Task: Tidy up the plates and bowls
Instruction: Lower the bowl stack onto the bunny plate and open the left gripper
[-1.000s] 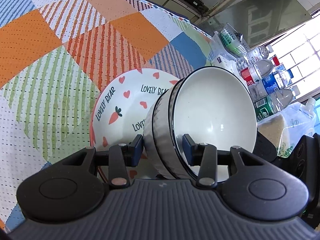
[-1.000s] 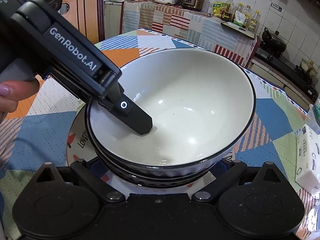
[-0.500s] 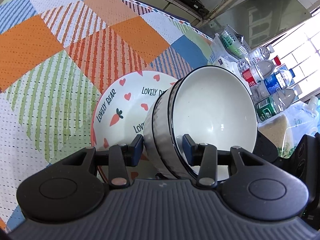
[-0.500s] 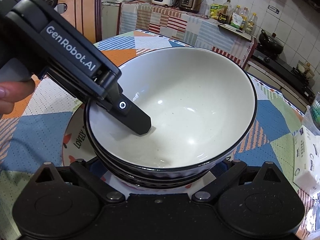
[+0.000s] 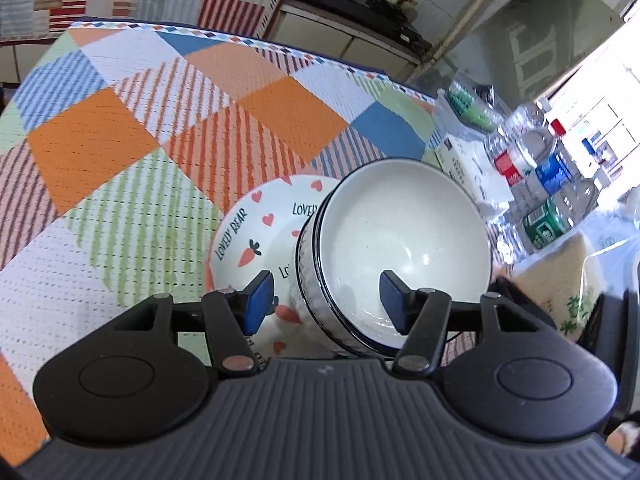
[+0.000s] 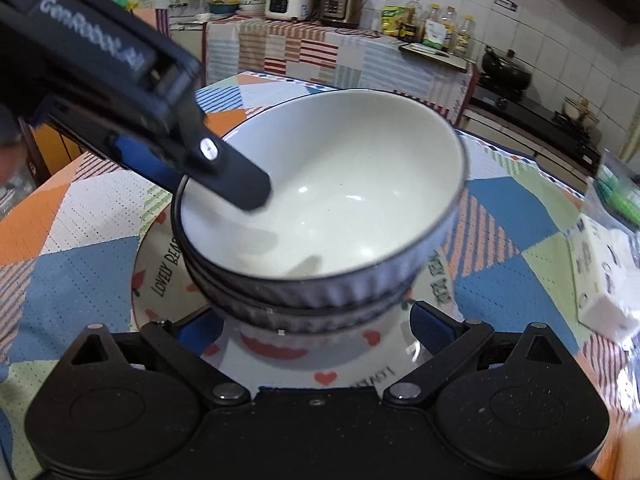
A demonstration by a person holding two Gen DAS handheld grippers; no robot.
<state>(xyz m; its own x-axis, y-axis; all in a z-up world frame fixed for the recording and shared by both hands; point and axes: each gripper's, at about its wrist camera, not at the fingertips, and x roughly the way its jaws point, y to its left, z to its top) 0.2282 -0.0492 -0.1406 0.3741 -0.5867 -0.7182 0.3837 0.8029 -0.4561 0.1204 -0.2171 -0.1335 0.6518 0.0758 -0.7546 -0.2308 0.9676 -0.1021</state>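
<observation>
Two ribbed white bowls with black rims are nested (image 5: 400, 232) (image 6: 320, 200) and stand on a "Lovely Bear" plate (image 5: 256, 220) (image 6: 160, 276) with hearts and a carrot. My left gripper (image 5: 326, 296) is open, one finger outside the bowl wall and one inside, both clear of the rim. In the right wrist view its inner finger (image 6: 236, 176) hangs over the bowl. My right gripper (image 6: 316, 328) is open low at the plate's near edge, its blue pads either side of the bowl stack's base.
The table wears a patchwork cloth (image 5: 120, 128). Several water bottles (image 5: 540, 176), a tissue pack (image 6: 604, 276) and plastic bags crowd the right side. A cloth-covered counter with a rice cooker (image 6: 288, 0), oil bottles and a stove stands behind.
My left gripper has opened and let go of the top bowl's wall, and pulled back a little. The bowl now rests nested on the lower one. The right gripper drew back slightly.
</observation>
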